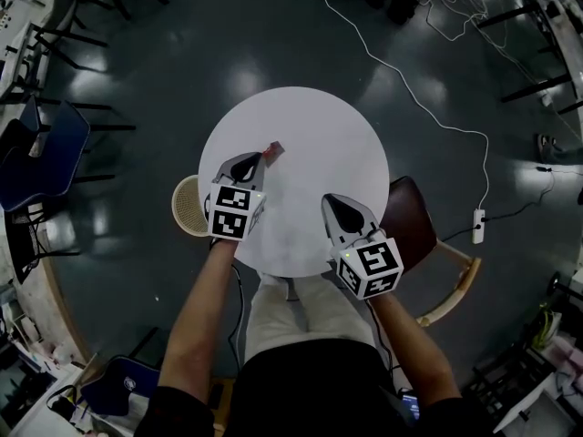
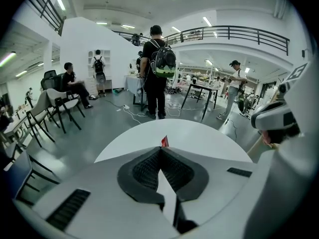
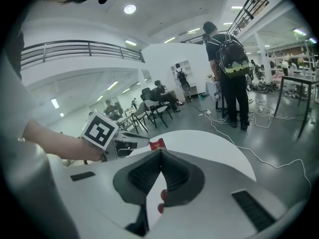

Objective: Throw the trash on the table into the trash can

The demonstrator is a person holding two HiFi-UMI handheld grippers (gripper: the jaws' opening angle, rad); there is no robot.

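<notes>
A small red wrapper [image 1: 273,149] lies on the round white table [image 1: 319,144], left of centre. My left gripper [image 1: 255,159] is shut, with its tips right at the wrapper's near edge. In the left gripper view the wrapper [image 2: 164,141] pokes up just past the closed tips, and I cannot tell whether they touch it. My right gripper [image 1: 335,202] hovers over the table's near right part, shut with nothing in it. In its own view the wrapper [image 3: 157,144] shows beyond its tips, beside the left gripper [image 3: 145,141]. A woven trash can [image 1: 189,206] stands on the floor at the table's left.
A brown wooden chair [image 1: 414,226] stands at the table's right. Blue chairs [image 1: 46,153] are at the far left. A white cable runs across the floor to a power strip [image 1: 478,226]. A person with a backpack [image 2: 157,68] stands beyond the table's far side.
</notes>
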